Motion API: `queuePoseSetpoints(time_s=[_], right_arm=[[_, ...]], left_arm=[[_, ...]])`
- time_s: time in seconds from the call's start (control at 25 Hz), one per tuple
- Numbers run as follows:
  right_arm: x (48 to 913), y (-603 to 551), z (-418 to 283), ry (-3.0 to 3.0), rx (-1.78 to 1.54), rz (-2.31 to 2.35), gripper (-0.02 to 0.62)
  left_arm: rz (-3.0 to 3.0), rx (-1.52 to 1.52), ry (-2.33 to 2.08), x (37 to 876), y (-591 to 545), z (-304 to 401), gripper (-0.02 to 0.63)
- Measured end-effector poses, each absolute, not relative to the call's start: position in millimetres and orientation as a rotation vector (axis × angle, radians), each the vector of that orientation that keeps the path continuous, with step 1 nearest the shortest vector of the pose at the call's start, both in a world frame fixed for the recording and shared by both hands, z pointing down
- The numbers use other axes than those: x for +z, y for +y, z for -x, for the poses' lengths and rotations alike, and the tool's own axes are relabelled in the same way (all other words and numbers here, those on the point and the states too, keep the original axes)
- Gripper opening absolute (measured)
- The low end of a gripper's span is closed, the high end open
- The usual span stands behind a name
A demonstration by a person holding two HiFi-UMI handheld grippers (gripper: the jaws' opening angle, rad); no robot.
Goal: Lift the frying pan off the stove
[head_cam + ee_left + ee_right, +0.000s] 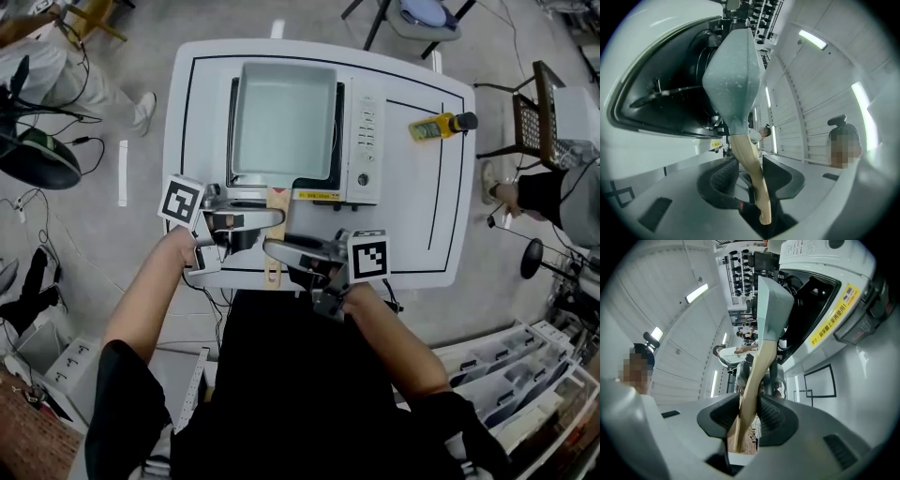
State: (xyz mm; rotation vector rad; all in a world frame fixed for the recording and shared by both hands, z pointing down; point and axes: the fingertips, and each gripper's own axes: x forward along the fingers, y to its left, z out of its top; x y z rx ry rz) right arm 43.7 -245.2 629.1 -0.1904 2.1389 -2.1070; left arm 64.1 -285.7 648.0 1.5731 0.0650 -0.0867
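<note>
A square pale-green frying pan (281, 122) rests over a white tabletop stove (364, 141), its wooden handle (276, 200) pointing toward me. My left gripper (267, 221) reaches across the handle from the left and is shut on it. Just nearer me, my right gripper (281, 249) crosses from the right and is also shut on it. In the left gripper view the handle (749, 161) runs between the pads of the left gripper (747, 176) up to the pan's underside (733, 79). In the right gripper view the handle (757, 376) is clamped in the right gripper (749, 416) below the pan (771, 310).
The stove stands on a white table (412, 244) with black outlines, its front edge just under my grippers. A yellow bottle with a black cap (436, 125) lies at the table's right. Chairs, cables and a person's legs (56, 75) surround the table.
</note>
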Motion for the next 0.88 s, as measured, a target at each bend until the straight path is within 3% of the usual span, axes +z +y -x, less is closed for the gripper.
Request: queuePoseSetpoints(time_s=[0.88], right_arm=[[581,-240,-45,2.212,-1.852,0.226,0.140]], left_arm=[[-1.663,-0.132,0.049,597,-281,-59,0.159]])
